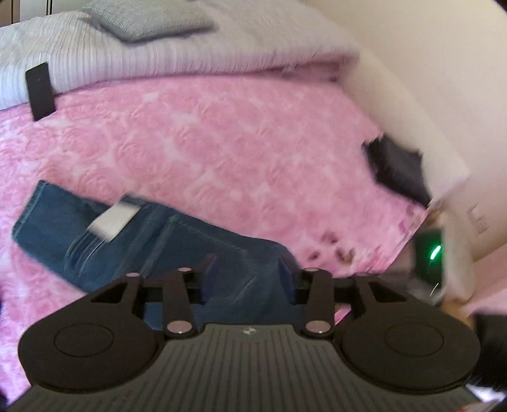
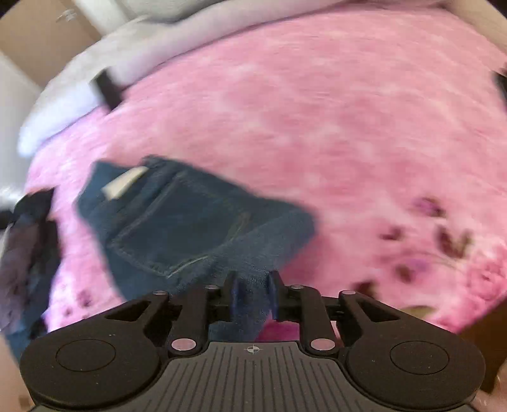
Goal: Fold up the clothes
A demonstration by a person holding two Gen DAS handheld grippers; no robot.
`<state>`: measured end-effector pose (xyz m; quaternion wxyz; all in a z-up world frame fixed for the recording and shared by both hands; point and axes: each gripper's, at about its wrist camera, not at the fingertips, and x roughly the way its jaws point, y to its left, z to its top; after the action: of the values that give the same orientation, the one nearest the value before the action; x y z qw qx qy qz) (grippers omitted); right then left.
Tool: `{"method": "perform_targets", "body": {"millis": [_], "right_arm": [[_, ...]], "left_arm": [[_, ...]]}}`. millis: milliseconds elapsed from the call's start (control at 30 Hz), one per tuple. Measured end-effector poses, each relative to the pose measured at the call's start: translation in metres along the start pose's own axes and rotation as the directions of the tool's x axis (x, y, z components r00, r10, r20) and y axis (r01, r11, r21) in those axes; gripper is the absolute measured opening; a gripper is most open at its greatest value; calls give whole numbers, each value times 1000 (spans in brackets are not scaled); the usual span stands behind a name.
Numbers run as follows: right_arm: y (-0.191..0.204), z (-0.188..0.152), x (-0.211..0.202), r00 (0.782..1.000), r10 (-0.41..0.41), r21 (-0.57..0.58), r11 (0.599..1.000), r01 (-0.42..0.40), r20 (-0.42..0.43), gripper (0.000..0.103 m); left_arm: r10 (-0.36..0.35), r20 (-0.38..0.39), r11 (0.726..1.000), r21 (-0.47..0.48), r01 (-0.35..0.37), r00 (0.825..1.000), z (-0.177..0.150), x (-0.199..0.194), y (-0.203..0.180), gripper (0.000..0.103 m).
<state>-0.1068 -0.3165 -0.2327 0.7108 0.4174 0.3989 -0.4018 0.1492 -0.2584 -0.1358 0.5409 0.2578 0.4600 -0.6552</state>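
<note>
Jeans (image 1: 133,234) on pink bed cover (image 1: 240,133), toward near edge, left of centre. Waist end with pale label (image 1: 115,222) points away toward left; back pocket (image 2: 180,228) up. Looks doubled over into a compact slab, but blur hides leg layout, so fold stage not settled: fits mid-fold or a finished bundle being shifted.

Handling, as judgement: denim, fairly heavy for cloth, soft but with body; thick at seams and waistband, so layers stack bulky and resist a sharp crease. Not slippery, not fragile. Best hold at a hem or seam edge through all layers, one tool per corner, to keep layers from sliding apart.

Left tool (image 1: 244,272): fingers well apart, denim lying between them at near end of jeans. Not pinching; whether pads touch cloth cannot tell.

Right tool (image 2: 253,285): fingers narrowly apart with a fold of denim between them, appears clamped on jeans edge at near side. Strong motion blur in right view, so contact read with some caution.

Elsewhere: dark garment (image 1: 396,171) at far right edge of bed by wall; another dark cloth (image 2: 28,234) at left edge in right view. Grey blanket (image 1: 158,60) and cushion (image 1: 149,19) at head of bed, black flat object (image 1: 39,90) on blanket edge.
</note>
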Motion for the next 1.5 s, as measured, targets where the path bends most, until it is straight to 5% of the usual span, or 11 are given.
{"method": "perform_targets", "body": {"millis": [67, 200, 433, 733, 833, 933, 1067, 1100, 1300, 1433, 1500], "right_arm": [[-6, 2, -10, 999, -4, -15, 1000, 5, 50, 31], [21, 10, -7, 996, 23, -101, 995, -15, 82, 81], [91, 15, 47, 996, 86, -371, 926, -73, 18, 82], [137, 82, 181, 991, 119, -666, 734, -133, -66, 82], [139, 107, 226, 969, 169, -627, 739, -246, -180, 82], [138, 120, 252, 933, 194, -548, 765, -338, -304, 81], [143, 120, 226, 950, 134, -607, 742, -285, -283, 17], [144, 118, 209, 954, 138, -623, 730, -279, -266, 12], [146, 88, 88, 926, 269, -630, 679, -377, -264, 5], [148, 49, 36, 885, 348, -582, 667, -465, -308, 5], [149, 28, 25, 885, 347, -582, 667, -465, -310, 5]], "left_arm": [[53, -47, 998, -18, -53, 998, -5, 12, 21, 41], [184, -108, 981, -35, -188, 977, -8, 36, 76, 51], [150, -172, 958, -217, -186, 973, -16, 93, 170, 58], [-9, -126, 929, -367, -39, 992, -27, 144, 225, 58], [-20, -94, 940, -340, -13, 995, -29, 138, 223, 37], [-14, -70, 954, -301, -7, 997, -28, 128, 217, 32], [-8, -38, 969, -246, -1, 999, -27, 115, 210, 27], [-7, -29, 973, -233, 0, 1000, -27, 112, 208, 26], [-65, -12, 976, -208, 61, 998, -34, 84, 196, 19], [-123, -8, 974, -192, 119, 992, -39, 72, 191, 26], [-147, -20, 977, -156, 142, 989, -37, 71, 185, 29]]}}
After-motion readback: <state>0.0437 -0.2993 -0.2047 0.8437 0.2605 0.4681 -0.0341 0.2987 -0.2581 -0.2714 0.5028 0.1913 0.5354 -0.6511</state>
